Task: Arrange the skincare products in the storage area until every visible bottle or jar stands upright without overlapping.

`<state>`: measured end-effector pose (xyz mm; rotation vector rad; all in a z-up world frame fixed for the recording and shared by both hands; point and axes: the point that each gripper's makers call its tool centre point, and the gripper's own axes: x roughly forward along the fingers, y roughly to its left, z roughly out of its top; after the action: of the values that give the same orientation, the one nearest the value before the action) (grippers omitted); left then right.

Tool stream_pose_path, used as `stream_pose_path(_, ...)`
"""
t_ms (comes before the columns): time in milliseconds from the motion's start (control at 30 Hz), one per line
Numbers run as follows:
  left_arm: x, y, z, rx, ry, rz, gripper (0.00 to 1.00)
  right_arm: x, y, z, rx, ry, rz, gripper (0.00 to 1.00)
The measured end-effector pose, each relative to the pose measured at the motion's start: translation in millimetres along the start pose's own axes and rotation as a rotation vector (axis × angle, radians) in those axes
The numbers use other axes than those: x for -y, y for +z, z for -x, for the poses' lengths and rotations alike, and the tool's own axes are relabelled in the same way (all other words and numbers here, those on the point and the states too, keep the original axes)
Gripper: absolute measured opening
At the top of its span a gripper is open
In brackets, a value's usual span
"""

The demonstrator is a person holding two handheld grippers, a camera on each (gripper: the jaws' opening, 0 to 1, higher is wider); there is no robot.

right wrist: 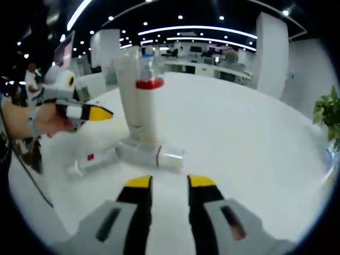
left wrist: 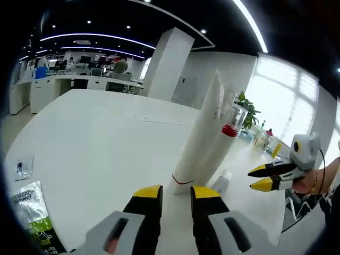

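A tall white tube [left wrist: 204,141] [right wrist: 134,95] stands upright on the white table [left wrist: 95,143]. Just behind it stands a clear bottle with a red band [left wrist: 230,127] [right wrist: 149,81]. At the tube's foot a clear bottle [left wrist: 222,183] [right wrist: 151,154] lies on its side, and a small white tube [right wrist: 91,161] lies beside it. My left gripper [left wrist: 175,192] [right wrist: 103,113] is open right at the tall tube's base, a little short of it, gripping nothing. My right gripper [right wrist: 169,181] [left wrist: 258,177] is open and empty, close in front of the lying bottle.
Two flat sachets [left wrist: 31,212] lie near the table's left edge in the left gripper view. A green plant [left wrist: 247,109] and several small bottles [left wrist: 264,139] stand at the far side. A hand [right wrist: 45,119] holds the left gripper. Office desks stand behind.
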<state>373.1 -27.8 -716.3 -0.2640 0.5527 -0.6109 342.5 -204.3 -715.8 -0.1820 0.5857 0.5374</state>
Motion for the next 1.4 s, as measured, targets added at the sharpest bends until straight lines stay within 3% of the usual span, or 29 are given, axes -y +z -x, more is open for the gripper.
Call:
stream_pose_path(167,15.0,-10.7,16.7,-0.019,-0.060,0.010,0.25,-17.1,15.3,-4.9,0.035,0.084,0.050,0.24)
stream_pose_path(333,37.4,-44.2,30.2,-0.132,-0.141,-0.059,0.29,-49.5,17.7,-11.7,0.027,0.260,0.048,0.25)
stream_pose_path(533,54.6,-61.9,41.1,-0.169,-0.182,-0.065,0.42,-52.9,14.0,-15.2,0.011,0.262,0.067,0.25)
stream_pose_path(733,62.2,-83.2,48.6,-0.247,-0.142,-0.217,0.42,-52.6,11.4,-15.1,0.005,0.257,0.068,0.25)
stream_pose_path(933,64.3,-88.0,49.5,-0.268,-0.131,-0.300,0.42,-55.0,9.1,-13.5,0.002,0.261,0.071,0.25)
stream_pose_path(1200,56.5,-99.8,52.9,-0.328,-0.113,-0.367,0.34,-60.1,9.2,-12.6,0.001,0.285,0.101,0.25)
stream_pose_path(1333,54.9,-102.7,54.3,-0.338,-0.115,-0.389,0.26,-65.0,10.6,-11.7,0.005,0.302,0.117,0.25)
stream_pose_path(1400,51.7,-108.9,55.4,-0.370,-0.118,-0.404,0.24,-67.5,11.1,-11.3,0.006,0.317,0.127,0.25)
